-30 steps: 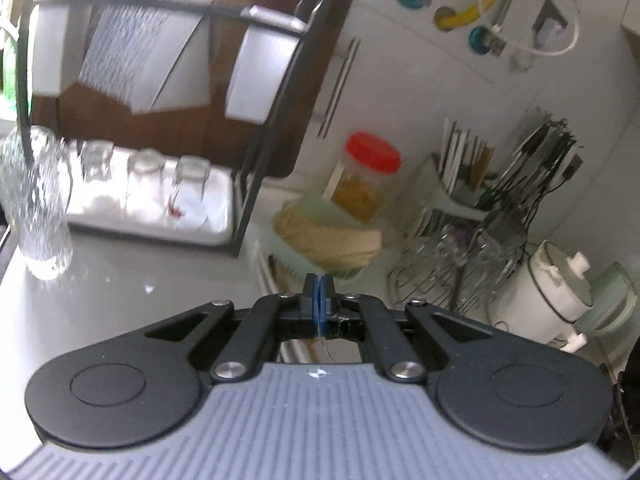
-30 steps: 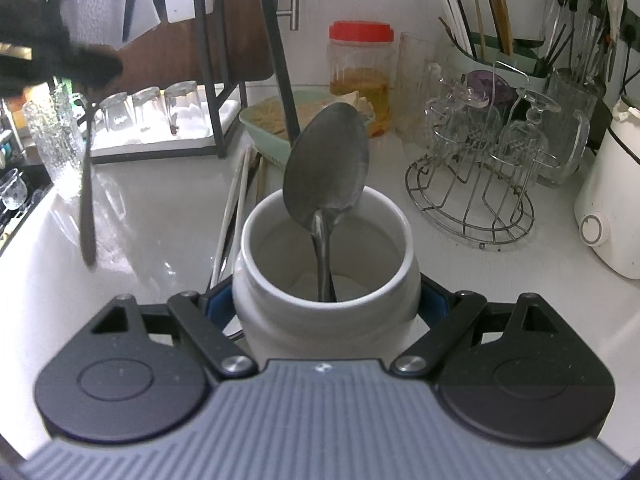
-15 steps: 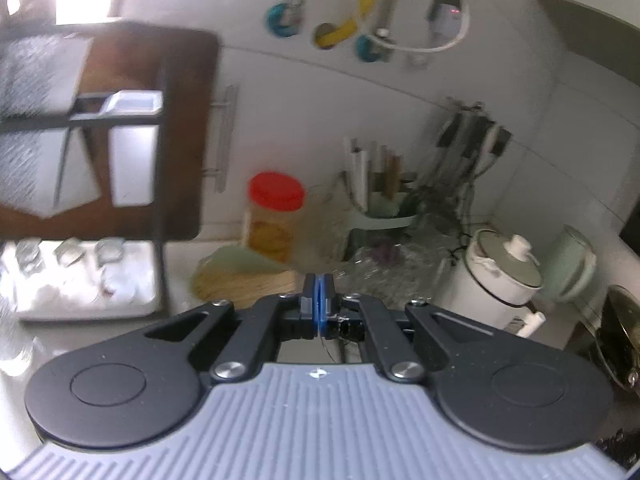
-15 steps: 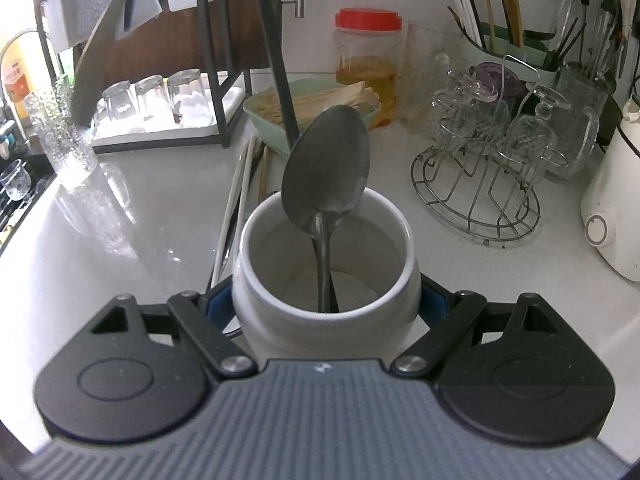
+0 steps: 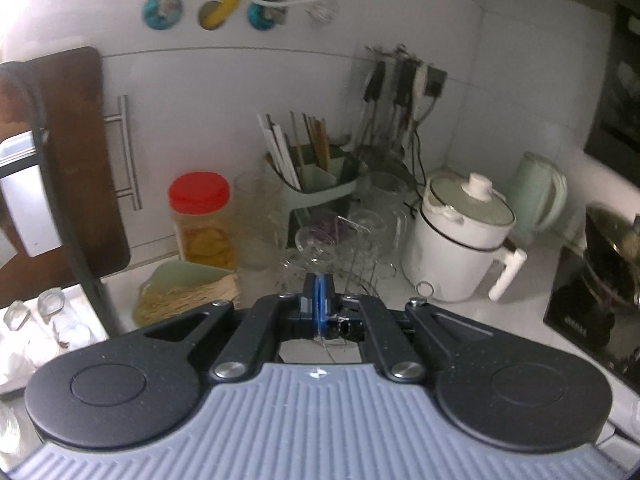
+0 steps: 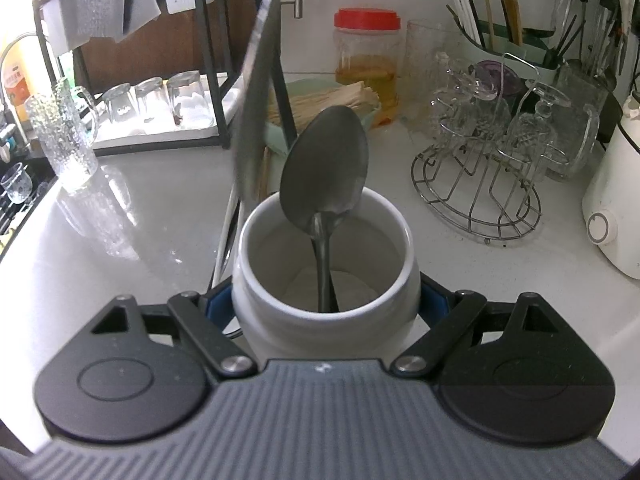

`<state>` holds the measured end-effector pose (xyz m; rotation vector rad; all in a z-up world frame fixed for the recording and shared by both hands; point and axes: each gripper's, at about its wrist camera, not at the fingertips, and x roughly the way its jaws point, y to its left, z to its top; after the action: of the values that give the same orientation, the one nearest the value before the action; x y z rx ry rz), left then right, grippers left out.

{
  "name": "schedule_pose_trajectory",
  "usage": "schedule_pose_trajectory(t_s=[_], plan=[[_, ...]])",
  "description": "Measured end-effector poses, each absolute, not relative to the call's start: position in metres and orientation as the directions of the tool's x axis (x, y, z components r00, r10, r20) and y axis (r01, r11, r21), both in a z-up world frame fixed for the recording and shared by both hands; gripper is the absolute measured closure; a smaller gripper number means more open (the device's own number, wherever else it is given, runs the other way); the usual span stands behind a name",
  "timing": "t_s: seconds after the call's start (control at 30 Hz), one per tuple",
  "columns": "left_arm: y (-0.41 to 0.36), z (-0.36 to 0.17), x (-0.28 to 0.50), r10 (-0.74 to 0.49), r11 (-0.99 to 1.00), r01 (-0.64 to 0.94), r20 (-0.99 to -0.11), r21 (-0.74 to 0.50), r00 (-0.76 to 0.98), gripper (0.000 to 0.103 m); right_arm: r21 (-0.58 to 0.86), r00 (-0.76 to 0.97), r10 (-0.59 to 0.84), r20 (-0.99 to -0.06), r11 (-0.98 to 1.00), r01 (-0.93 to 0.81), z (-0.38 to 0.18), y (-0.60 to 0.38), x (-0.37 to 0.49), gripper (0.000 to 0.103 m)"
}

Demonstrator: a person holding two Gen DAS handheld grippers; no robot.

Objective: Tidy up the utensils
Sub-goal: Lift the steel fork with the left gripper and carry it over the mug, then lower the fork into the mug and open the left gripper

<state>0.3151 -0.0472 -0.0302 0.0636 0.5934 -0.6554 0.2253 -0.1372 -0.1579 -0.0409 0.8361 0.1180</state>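
My right gripper [image 6: 326, 300] is shut on a white ceramic jar [image 6: 326, 280] that stands on the counter. A metal spoon [image 6: 325, 172] stands in the jar, bowl up. A second metal utensil [image 6: 256, 100] hangs blurred just above the jar's left rim, coming down from the top of the right wrist view. My left gripper [image 5: 317, 308] has its blue pads pressed together; the left wrist view does not show what they hold. Loose chopsticks [image 6: 224, 232] lie on the counter left of the jar.
A green tray of wooden sticks [image 6: 320, 100], a red-lidded jar [image 6: 368, 56], a wire glass rack [image 6: 480, 184], a green utensil caddy [image 6: 504, 40] and a white cooker [image 5: 460, 240] stand behind. A dish rack with glasses [image 6: 160, 100] and a tall glass [image 6: 64, 132] are left.
The left gripper swung up and right, now facing the back wall. The hanging utensil moved from the far left to just above the jar's left rim. The right gripper and jar stayed still.
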Motion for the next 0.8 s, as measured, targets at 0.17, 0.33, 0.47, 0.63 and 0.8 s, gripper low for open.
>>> schedule_pose_trajectory(t_s=[0.17,0.33,0.47,0.63,0.8], plan=[[-0.054,-0.040,0.321,-0.563,0.777,0.623,-0.543,-0.092,0.623,0.102,0.009,0.671,0.082,-0.737,0.994,-0.111,-0.158,-0.136,0.224,0.012],[-0.060,-0.049,0.325,-0.566,0.763,0.644,-0.548,-0.065,0.615,0.102,0.008,0.673,0.080,-0.736,0.994,-0.109,-0.158,-0.136,0.224,0.012],[-0.066,-0.057,0.323,-0.573,0.745,0.666,-0.552,-0.043,0.605,0.102,0.008,0.672,0.082,-0.736,0.994,-0.112,-0.158,-0.137,0.224,0.012],[-0.076,-0.068,0.322,-0.585,0.707,0.707,-0.569,-0.008,0.578,0.102,0.011,0.672,0.084,-0.736,0.994,-0.112,-0.158,-0.137,0.226,0.012],[-0.081,-0.075,0.323,-0.586,0.683,0.731,-0.597,0.002,0.549,0.102,0.012,0.676,0.085,-0.732,0.994,-0.112,-0.158,-0.137,0.224,0.012]])
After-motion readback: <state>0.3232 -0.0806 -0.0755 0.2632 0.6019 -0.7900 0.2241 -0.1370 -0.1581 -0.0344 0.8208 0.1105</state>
